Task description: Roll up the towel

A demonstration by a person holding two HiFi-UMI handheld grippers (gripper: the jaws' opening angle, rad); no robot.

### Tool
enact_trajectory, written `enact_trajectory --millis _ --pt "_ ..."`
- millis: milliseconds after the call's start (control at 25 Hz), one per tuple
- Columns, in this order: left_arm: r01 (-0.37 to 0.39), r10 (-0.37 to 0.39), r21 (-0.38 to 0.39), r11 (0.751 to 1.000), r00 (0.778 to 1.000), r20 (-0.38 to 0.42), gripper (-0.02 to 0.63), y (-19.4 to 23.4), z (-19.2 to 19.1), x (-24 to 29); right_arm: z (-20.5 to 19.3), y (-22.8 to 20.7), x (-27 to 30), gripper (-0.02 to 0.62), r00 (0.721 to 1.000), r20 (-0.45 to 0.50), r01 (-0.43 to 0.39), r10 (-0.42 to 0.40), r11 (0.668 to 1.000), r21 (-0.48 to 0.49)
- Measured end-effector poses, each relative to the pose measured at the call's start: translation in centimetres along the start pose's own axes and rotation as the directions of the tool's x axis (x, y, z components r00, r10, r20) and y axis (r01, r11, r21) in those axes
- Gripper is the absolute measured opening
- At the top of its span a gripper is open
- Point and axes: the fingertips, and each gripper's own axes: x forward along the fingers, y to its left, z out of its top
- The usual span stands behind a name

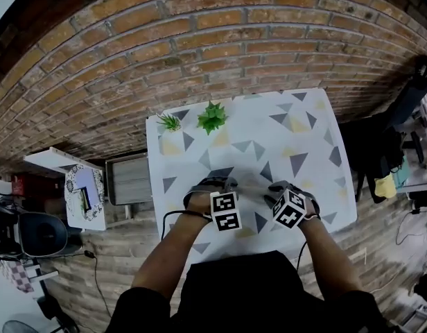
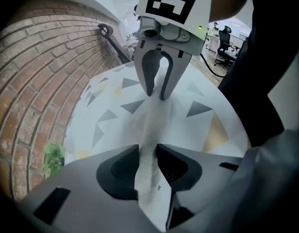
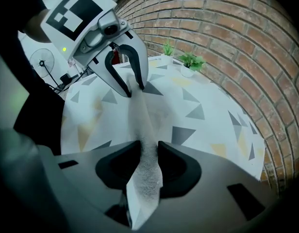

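Observation:
A white towel (image 1: 269,137) printed with grey and yellow triangles lies spread over the table. Near its front edge a narrow ridge of the cloth (image 1: 251,186) is pulled up and stretched between my two grippers. In the left gripper view the ridge (image 2: 152,125) runs from my left gripper (image 2: 148,161), shut on it, to the right gripper (image 2: 157,93) facing it. In the right gripper view the same fold (image 3: 144,125) fills my right gripper (image 3: 148,161), with the left gripper (image 3: 135,90) pinching the far end. Both point steeply down, left (image 1: 213,184) and right (image 1: 278,187).
Two small green potted plants (image 1: 212,116) (image 1: 170,121) stand at the table's far left corner, by the brick wall (image 1: 199,40). A white side unit (image 1: 85,196) and a dark office chair (image 1: 33,233) are off to the left. The person's dark torso (image 1: 248,290) is at the near edge.

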Motion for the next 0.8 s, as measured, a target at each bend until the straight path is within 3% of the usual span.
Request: enact_trajectory --millis 200,480,640,800 --pt "-0.062 0.061 -0.019 0.998 0.998 -0.001 0.129 2.3 0.5 0.0 0.5 -2.4 0.5 0.127 1.0 0.013 0.008 -0.008 1.0 -0.003" --pt "0.002 -0.002 0.081 0.997 1.0 0.0 0.129 0.1 2.9 0.7 0.9 -5.0 0.9 0.127 0.999 0.03 0.042 -0.043 0.999 0.006" --pt "-0.024 0.026 0.056 0.998 0.999 -0.026 0.13 1.0 2.7 2.3 1.2 -5.9 0.0 0.126 0.992 0.07 0.104 -0.105 0.995 0.009" --pt "-0.064 0.064 -0.005 0.998 0.998 -0.028 0.129 2.9 2.7 2.9 1.8 -4.2 -1.2 0.134 0.988 0.145 0.059 -0.057 0.998 -0.01"
